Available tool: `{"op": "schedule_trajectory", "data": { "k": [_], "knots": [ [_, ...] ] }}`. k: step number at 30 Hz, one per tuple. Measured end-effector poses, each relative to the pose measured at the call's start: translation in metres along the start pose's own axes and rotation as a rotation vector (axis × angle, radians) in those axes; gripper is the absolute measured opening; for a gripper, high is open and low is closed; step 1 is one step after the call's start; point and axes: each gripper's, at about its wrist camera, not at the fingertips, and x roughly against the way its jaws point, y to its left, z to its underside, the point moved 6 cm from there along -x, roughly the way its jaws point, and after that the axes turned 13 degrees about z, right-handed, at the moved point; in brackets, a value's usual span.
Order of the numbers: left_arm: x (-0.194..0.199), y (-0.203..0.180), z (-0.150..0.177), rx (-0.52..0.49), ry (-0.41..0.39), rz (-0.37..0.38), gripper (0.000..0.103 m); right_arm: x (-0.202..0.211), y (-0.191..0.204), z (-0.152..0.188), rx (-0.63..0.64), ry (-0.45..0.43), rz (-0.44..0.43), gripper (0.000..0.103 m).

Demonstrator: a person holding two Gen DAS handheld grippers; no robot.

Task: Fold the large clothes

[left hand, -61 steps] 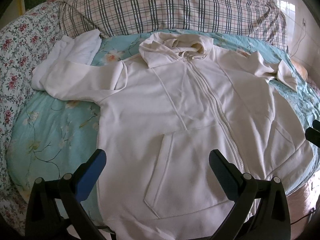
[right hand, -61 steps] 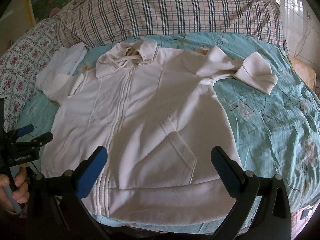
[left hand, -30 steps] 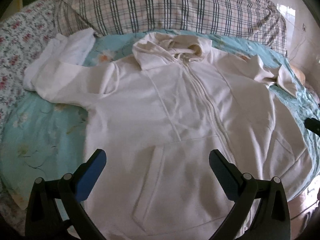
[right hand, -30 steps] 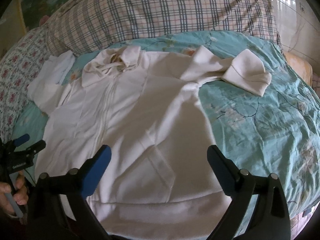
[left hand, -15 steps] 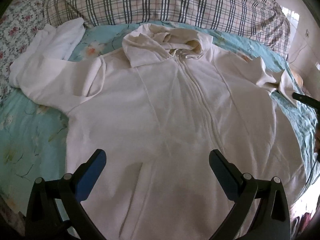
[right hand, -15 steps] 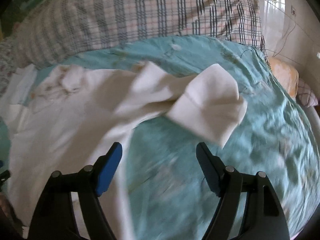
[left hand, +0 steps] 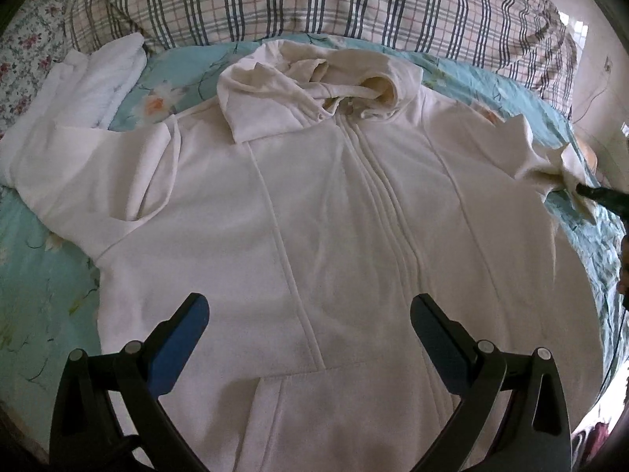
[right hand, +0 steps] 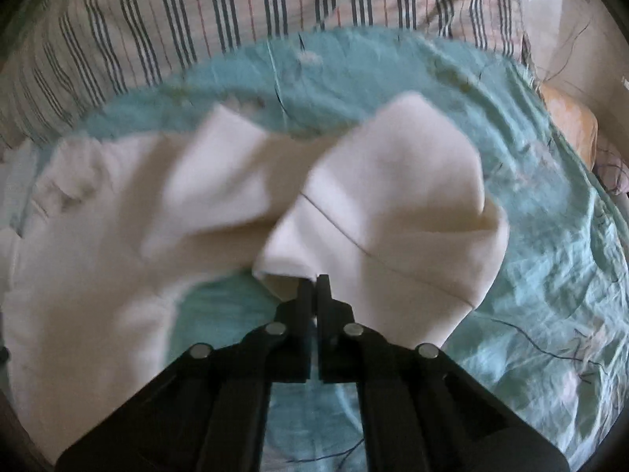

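A large cream zip-up hoodie (left hand: 314, 216) lies spread front-up on a teal bedsheet (left hand: 35, 291), hood (left hand: 310, 78) towards the pillows. My left gripper (left hand: 308, 318) is open and empty above the lower middle of the hoodie. My right gripper (right hand: 314, 281) is shut on the cuff edge of the hoodie's right sleeve (right hand: 393, 204), which is folded over itself on the sheet. The right gripper's tip also shows at the far right of the left wrist view (left hand: 589, 190), at the sleeve end (left hand: 550, 169).
Plaid pillows (left hand: 314, 4) line the head of the bed. A floral pillow (left hand: 23, 51) sits at the far left. A white folded garment (left hand: 90, 82) lies by the hoodie's left sleeve (left hand: 98, 173). An orange cushion (right hand: 570, 122) lies beyond the bed's right edge.
My right gripper moved forward to the right sleeve cuff and shut on it. My left gripper moved forward over the hoodie and stayed open.
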Motion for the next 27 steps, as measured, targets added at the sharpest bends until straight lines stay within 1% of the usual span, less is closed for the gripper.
{"op": "schedule_trajectory", "data": {
  "k": [2,4,5,6,7,9,13,14,16,17,18,19,22,24,27],
  "knots": [
    [0.002,-0.001,-0.001,0.009,-0.011,0.015,0.102,0.017,0.010,-0.005,-0.062,-0.013,-0.092,0.001],
    [0.006,0.000,-0.001,0.018,-0.020,0.032,0.102,0.036,0.022,-0.010,-0.071,-0.047,-0.115,0.001],
    [0.009,-0.001,-0.001,0.018,-0.031,0.038,0.102,0.040,0.029,-0.011,-0.081,-0.048,-0.148,0.001],
    [0.012,-0.001,-0.002,0.015,-0.041,0.040,0.102,0.046,0.036,-0.012,-0.100,-0.042,-0.204,0.001],
    [0.015,0.000,-0.002,0.014,-0.051,0.043,0.102,0.051,0.047,-0.014,-0.108,-0.033,-0.265,0.001],
    [0.019,0.002,-0.002,0.022,-0.067,0.056,0.102,0.065,0.068,-0.012,-0.086,-0.040,-0.312,0.001],
    [0.026,0.003,-0.002,0.041,-0.096,0.112,0.102,0.086,0.132,-0.010,-0.071,-0.028,-0.480,0.001],
    [0.027,0.004,-0.002,0.042,-0.101,0.127,0.102,0.089,0.157,-0.007,-0.054,-0.014,-0.530,0.001],
    [0.029,0.006,-0.001,0.047,-0.111,0.165,0.102,0.091,0.194,-0.001,-0.028,0.012,-0.600,0.001],
    [0.029,0.009,-0.001,0.050,-0.115,0.183,0.102,0.091,0.222,0.004,-0.007,0.033,-0.641,0.001],
    [0.030,0.012,-0.001,0.055,-0.122,0.200,0.102,0.090,0.240,0.010,0.008,0.048,-0.663,0.001],
    [0.030,0.016,-0.002,0.059,-0.125,0.212,0.102,0.087,0.266,0.017,0.030,0.075,-0.697,0.001],
    [0.030,0.027,-0.004,0.073,-0.138,0.237,0.102,0.076,0.314,0.038,0.082,0.138,-0.744,0.002],
    [0.026,0.035,-0.006,0.084,-0.142,0.248,0.102,0.060,0.350,0.051,0.114,0.189,-0.764,0.002],
    [0.010,0.047,-0.013,0.113,-0.137,0.287,0.102,0.043,0.382,0.062,0.110,0.244,-0.805,0.002]
  ]
}}
